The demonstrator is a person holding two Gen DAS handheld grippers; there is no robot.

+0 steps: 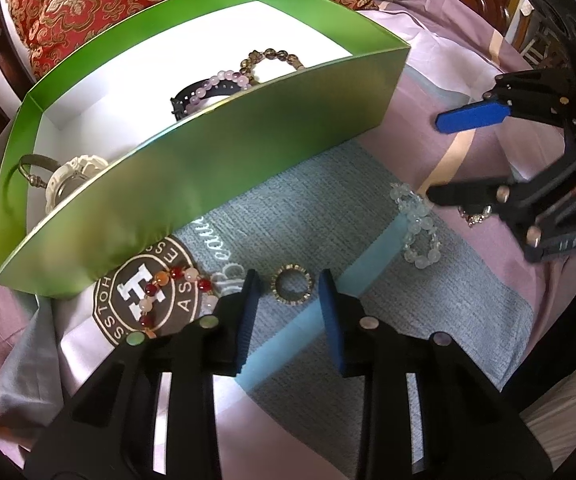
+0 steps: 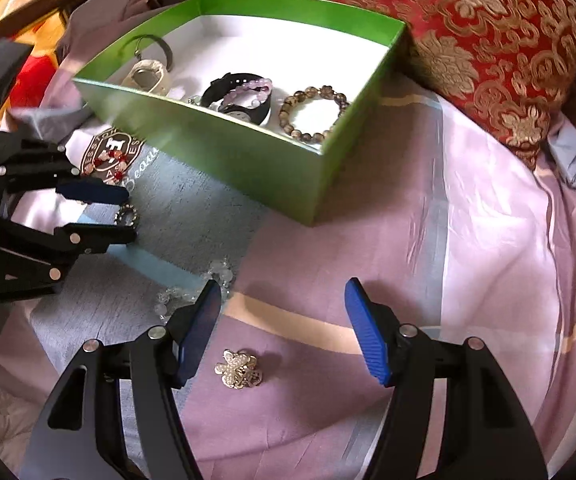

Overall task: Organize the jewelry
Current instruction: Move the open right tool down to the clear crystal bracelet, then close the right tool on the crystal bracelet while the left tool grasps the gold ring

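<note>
only right wrist shows the brooch [image 2: 238,369] whole.

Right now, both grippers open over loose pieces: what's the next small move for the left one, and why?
Probably lower the left gripper and close on the gold ring. The ring lies flat on the blue cloth between the open fingers, not yet touched, while the green box already holds other pieces. The right gripper is open above the flower brooch.

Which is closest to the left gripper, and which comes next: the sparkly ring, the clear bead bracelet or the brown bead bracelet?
From the left gripper:
1. Sparkly ring, between its fingers.
2. Clear bead bracelet, off to the right.
3. Brown bead bracelet, inside the green box.
</note>
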